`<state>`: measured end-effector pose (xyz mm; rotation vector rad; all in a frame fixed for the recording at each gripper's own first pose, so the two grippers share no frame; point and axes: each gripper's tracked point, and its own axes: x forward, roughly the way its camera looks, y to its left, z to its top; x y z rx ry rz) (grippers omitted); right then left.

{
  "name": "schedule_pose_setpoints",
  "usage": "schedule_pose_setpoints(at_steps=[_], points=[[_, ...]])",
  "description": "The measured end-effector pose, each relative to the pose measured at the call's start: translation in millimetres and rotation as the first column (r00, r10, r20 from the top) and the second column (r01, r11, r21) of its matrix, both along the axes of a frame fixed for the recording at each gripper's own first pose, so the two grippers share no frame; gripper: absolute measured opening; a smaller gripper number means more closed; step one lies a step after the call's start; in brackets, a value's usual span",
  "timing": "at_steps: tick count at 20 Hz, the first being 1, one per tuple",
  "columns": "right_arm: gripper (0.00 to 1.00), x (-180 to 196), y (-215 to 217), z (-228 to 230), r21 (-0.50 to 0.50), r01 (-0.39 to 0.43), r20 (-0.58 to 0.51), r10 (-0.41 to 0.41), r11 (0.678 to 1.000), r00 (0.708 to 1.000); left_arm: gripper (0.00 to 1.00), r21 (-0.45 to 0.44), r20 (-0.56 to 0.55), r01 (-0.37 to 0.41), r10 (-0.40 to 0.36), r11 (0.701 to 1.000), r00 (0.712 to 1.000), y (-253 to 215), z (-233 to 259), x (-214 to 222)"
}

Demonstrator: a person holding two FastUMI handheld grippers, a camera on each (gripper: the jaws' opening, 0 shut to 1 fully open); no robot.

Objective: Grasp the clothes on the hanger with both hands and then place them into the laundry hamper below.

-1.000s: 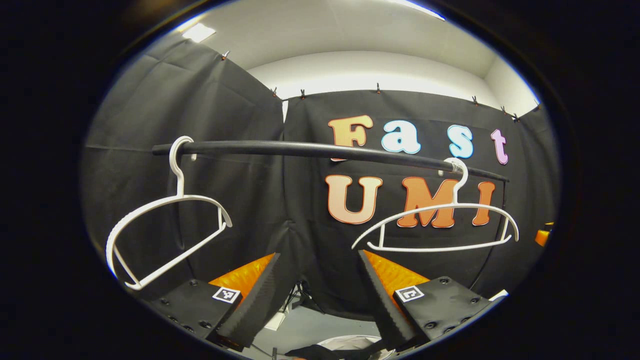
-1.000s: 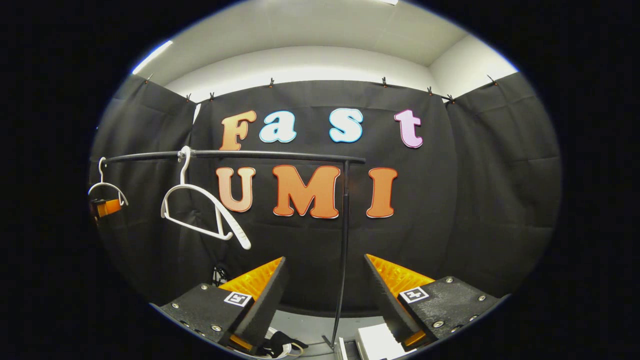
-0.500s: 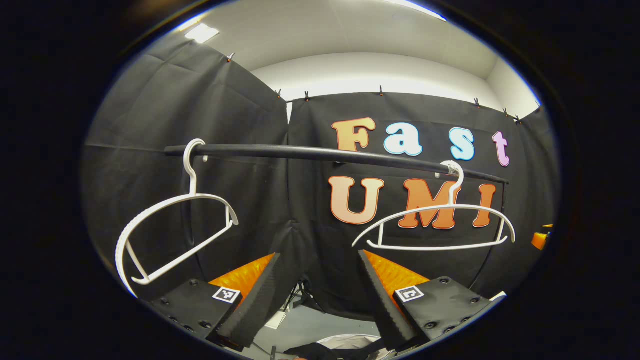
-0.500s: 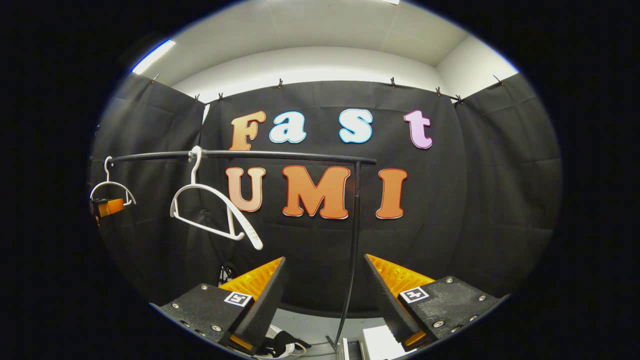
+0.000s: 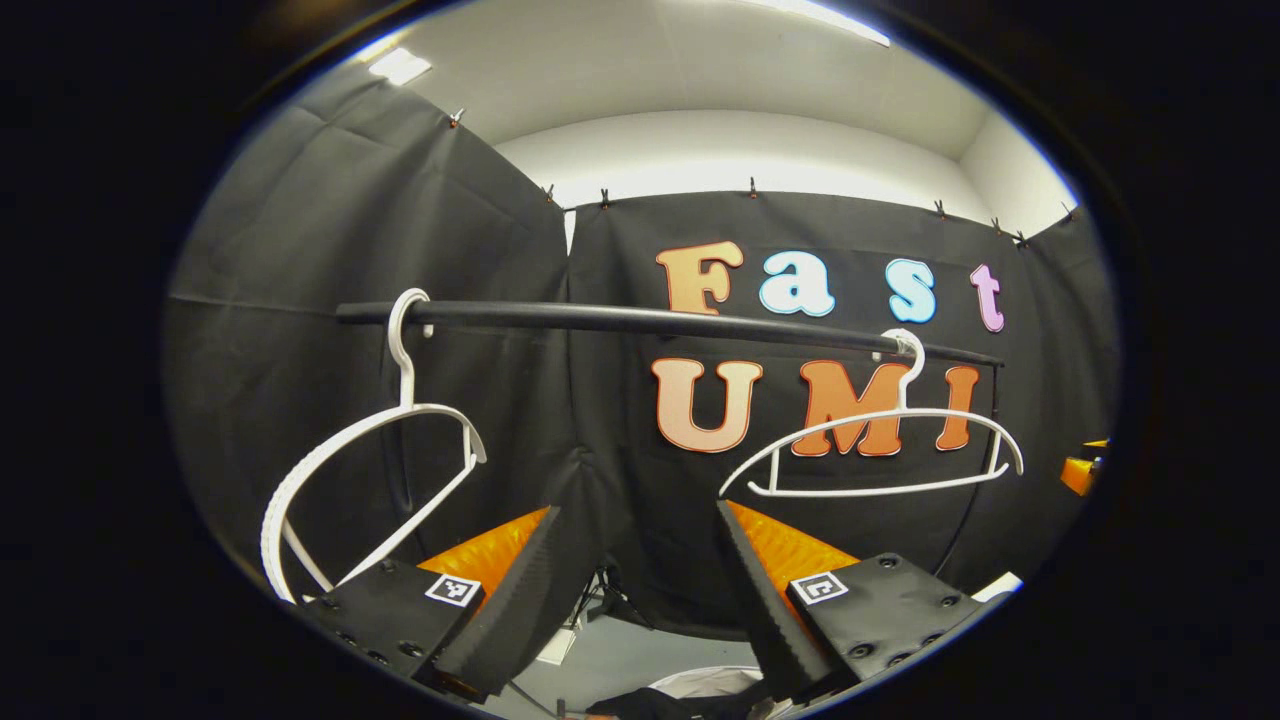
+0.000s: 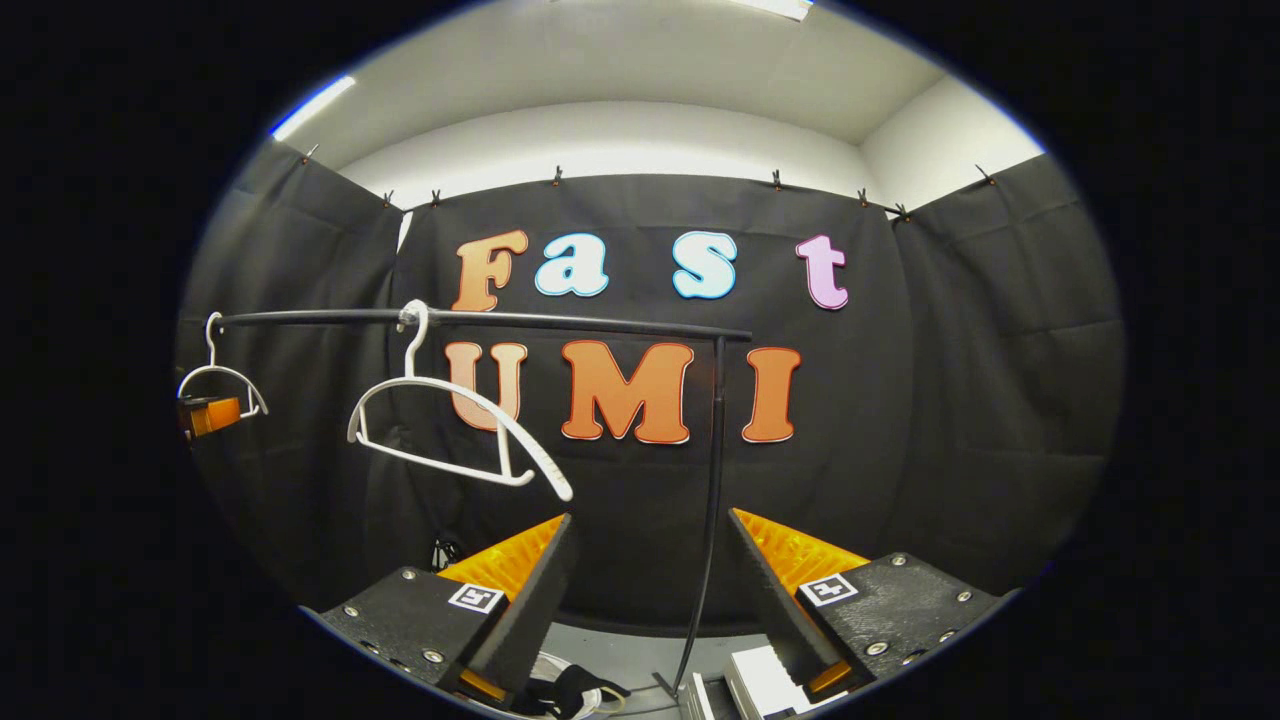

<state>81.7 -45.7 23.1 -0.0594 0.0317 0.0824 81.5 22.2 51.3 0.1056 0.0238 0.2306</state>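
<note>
Two bare white hangers hook on the black rail. In the left gripper view one hanger hangs at the left, turned edge-on, and the other hanger faces me at the right. My left gripper stands open below the rail, holding nothing. Dark clothes lie low down inside a white hamper rim. In the right gripper view my right gripper is open and empty, with the near hanger up to its left and dark clothes below.
The rail's upright post stands just ahead of my right gripper. A white flat object lies on the floor by its base. The left gripper shows beside the far hanger. Black cloth walls close in the booth.
Both hangers have swung a little on the rail. Both views have drifted slightly. The grippers have stayed open with nothing in them.
</note>
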Motion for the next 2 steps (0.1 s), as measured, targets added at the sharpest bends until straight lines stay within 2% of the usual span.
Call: schedule_pose_setpoints(at_steps=[2], points=[[0.92,-8.2,1.7,-3.5,-0.001,0.017,0.001,-0.017,1.000,1.000,0.94,0.000,0.006,0.007,-0.007,1.000,1.000,5.7,0.5,-4.9]])
